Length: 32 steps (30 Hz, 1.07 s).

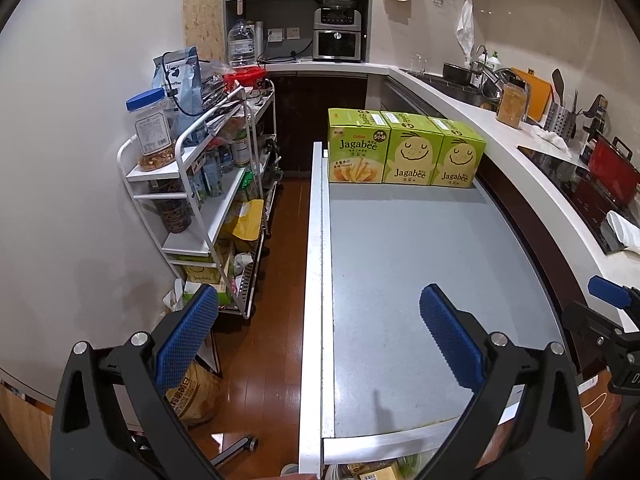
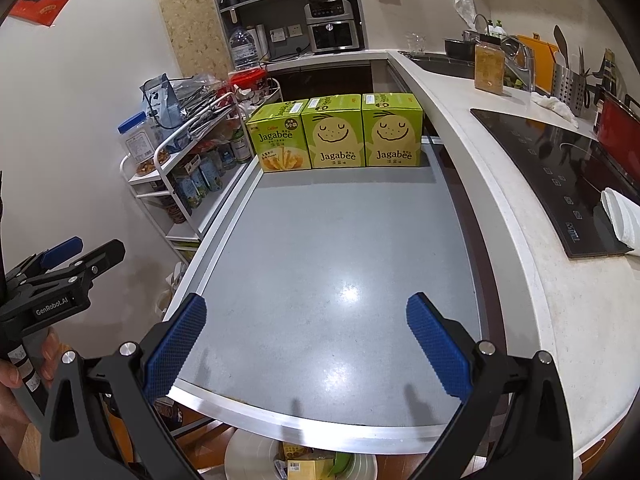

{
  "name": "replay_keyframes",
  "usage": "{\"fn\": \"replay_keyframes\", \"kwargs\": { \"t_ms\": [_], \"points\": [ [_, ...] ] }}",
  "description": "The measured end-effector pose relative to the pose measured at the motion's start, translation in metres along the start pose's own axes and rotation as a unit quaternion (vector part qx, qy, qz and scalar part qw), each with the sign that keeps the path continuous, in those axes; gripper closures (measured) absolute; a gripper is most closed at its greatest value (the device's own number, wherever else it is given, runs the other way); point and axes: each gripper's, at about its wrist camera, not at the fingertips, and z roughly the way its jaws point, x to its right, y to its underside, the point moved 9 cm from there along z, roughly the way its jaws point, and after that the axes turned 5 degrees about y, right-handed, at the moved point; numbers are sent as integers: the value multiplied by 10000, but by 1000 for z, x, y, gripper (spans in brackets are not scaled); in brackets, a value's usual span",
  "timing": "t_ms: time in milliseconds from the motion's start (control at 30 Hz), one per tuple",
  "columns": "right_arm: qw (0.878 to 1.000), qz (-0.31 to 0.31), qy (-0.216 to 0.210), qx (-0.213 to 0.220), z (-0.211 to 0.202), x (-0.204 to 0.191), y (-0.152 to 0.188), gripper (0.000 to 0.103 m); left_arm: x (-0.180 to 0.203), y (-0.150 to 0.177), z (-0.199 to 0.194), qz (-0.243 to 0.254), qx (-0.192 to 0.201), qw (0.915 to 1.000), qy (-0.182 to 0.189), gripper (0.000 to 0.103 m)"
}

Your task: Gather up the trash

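Both our grippers, left and right, gape empty; three Jagabee boxes at the table's far edge await collecting.

My two views are evenly and brightly lit from overhead, with a white glare patch on the grey table top and soft shadows of my fingers near its front edge. Both pictures are sharp at the middle. The fisheye bends the white counter and darkens every corner to black.
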Motion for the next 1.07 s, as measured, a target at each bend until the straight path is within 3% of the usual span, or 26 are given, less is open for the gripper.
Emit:
{"fn": "replay_keyframes", "kwargs": {
  "t_ms": [800, 933, 1067],
  "points": [
    [10000, -25, -64, -11, 1, -1, -4, 5, 2, -11, 1, -149, 31, 9998, 118, 2],
    [10000, 9, 11, 28, -2, 4, -8, 5, -6, -5, 4, -259, -161, 9995, 41, 2],
    [9997, 134, 153, 106, -9, 23, -19, 5, -22, -1, -4, -129, -89, 9996, -242, 2]
  ]
}}
